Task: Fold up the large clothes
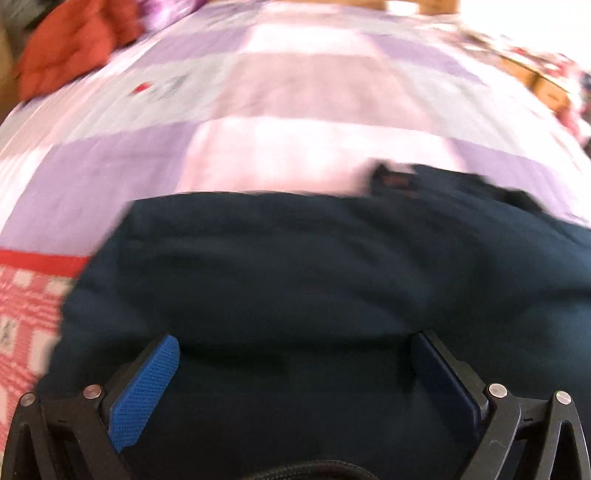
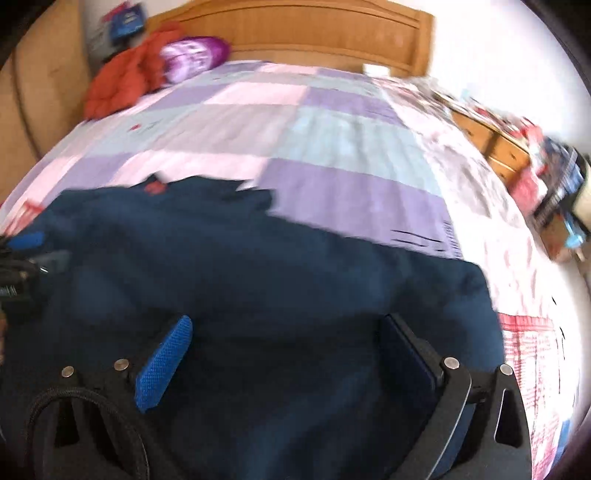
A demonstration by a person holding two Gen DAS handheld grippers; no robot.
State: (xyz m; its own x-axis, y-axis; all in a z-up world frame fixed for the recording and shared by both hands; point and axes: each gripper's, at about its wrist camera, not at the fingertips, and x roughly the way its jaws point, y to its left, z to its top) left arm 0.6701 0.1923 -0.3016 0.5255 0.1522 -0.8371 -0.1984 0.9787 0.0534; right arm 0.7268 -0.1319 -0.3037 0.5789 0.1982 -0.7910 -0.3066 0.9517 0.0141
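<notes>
Left wrist view first: your left gripper [image 1: 295, 369] is hanging over the navy garment [image 1: 314, 277] with its jaws spread as wide as they go — nothing between the pads [image 1: 146, 391], no cloth pinched. The garment lies flat-ish on the bed [image 1: 277, 110], its far edge running across the middle of the frame with a small dark tab or label [image 1: 395, 181] near the right end of that edge. There's a red pile [image 1: 77, 51] way off at the top left, well apart from what you're working on. Everything's smeared, so I can't tell you much about the creases.

Right wrist view: same deal, your right gripper [image 2: 288, 362] is wide open above the garment [image 2: 258, 277], holding nothing. You can see the garment's right edge end just short of the pink-checked patch [image 2: 528, 350] of the quilt, and the other gripper [image 2: 26, 251] pokes in at the far left, over the same cloth. Headboard [image 2: 295, 33] and a purple pillow [image 2: 192, 57] sit at the far end, clear of the job.

My read is you're between folds — both hands free, nothing gripped, so the next grab is what's up. Looks to me like you'll want to pick two matching points on one edge, come down low enough to get a real bite of fabric in each, close, then carry that edge across. Hard to judge how many folds are already in, the blur hides the layers.
</notes>
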